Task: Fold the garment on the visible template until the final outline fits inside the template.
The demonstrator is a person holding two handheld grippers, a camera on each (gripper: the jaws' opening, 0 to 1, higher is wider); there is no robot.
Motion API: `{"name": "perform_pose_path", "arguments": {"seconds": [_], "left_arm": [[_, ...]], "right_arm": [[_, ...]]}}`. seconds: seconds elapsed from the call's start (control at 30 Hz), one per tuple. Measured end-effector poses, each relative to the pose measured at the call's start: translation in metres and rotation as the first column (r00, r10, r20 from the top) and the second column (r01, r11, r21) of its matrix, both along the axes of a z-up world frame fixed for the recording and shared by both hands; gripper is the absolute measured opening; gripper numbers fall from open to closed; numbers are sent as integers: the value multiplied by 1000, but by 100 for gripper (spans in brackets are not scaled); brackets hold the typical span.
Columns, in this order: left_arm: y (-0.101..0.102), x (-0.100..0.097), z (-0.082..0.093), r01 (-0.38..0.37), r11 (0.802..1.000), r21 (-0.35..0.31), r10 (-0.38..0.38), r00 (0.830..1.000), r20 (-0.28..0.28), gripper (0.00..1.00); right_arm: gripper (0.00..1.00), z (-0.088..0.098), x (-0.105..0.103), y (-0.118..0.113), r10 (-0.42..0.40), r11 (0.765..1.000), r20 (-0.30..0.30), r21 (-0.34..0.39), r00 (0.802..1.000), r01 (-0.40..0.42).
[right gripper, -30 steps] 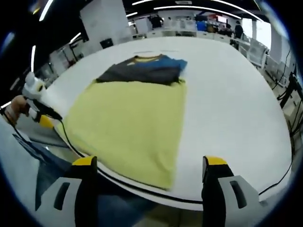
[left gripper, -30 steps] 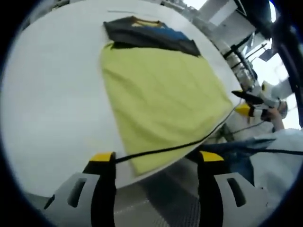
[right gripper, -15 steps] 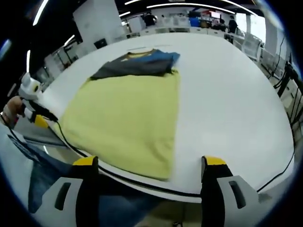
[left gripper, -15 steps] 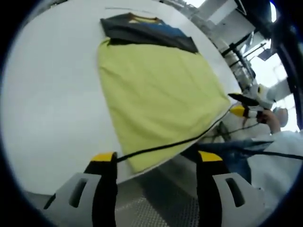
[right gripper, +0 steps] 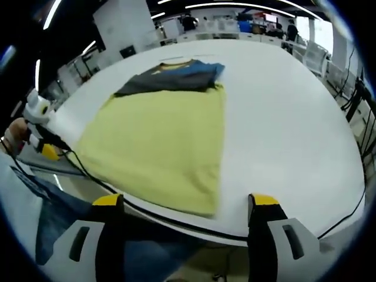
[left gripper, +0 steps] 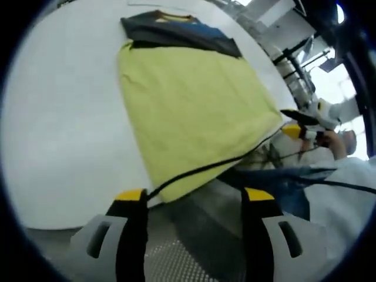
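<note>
Garment (right gripper: 170, 77): dark, folded, at 12 o'clock end of yellow template (right gripper: 158, 144) on white bench (right gripper: 282, 129). Left gripper (left gripper: 191, 197) and right gripper (right gripper: 185, 202): fingers released, empty, off near edge. Advice: approach low, pinch one hem, fold inward, keep inside template.

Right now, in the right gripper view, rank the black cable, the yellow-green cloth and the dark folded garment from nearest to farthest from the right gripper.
1. Black cable, along the table's near edge.
2. Yellow-green cloth, mid-table, left of centre.
3. Dark folded garment, at the cloth's far end.
</note>
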State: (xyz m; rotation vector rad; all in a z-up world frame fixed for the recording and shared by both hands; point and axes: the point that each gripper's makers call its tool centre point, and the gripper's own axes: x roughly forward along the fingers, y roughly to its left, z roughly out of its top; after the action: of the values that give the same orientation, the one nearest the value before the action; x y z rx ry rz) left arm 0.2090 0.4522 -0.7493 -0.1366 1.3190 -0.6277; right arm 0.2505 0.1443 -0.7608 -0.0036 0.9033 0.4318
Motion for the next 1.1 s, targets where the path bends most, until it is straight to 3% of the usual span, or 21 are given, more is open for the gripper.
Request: {"name": "perform_pose_path", "arguments": {"seconds": [0.07, 0.13, 0.43, 0.57, 0.7, 0.9, 1.1], "left_arm": [[-1, -4, 0, 16, 1000, -2, -16, 1000, -1, 59], [-5, -8, 2, -15, 1000, -23, 14, 999, -35, 57], [-7, -7, 0, -20, 999, -29, 19, 1000, -16, 51], [-6, 1, 1, -70, 996, -56, 71, 997, 6, 50], [4, 7, 0, -87, 996, -13, 88, 996, 32, 50], [11, 16, -2, -130, 992, -8, 130, 990, 49, 49], [4, 18, -4, -128, 992, -21, 129, 991, 39, 43]], "right_arm": [[86, 0, 0, 0, 1, 1000, 0, 1, 1000, -1], [86, 0, -1, 1, 4, 1000, 1, 2, 1000, -4], [85, 0, -2, 0, 11, 1000, 6, 4, 1000, -11], [79, 0, -1, -3, 4, 1000, 11, 4, 1000, -4], [70, 1, -1, -6, -11, 1000, 7, 20, 1000, 11], [67, 0, -2, -7, -2, 1000, 10, 3, 1000, 2], [64, -1, -1, -9, -2, 1000, 12, -7, 1000, 2]]}}
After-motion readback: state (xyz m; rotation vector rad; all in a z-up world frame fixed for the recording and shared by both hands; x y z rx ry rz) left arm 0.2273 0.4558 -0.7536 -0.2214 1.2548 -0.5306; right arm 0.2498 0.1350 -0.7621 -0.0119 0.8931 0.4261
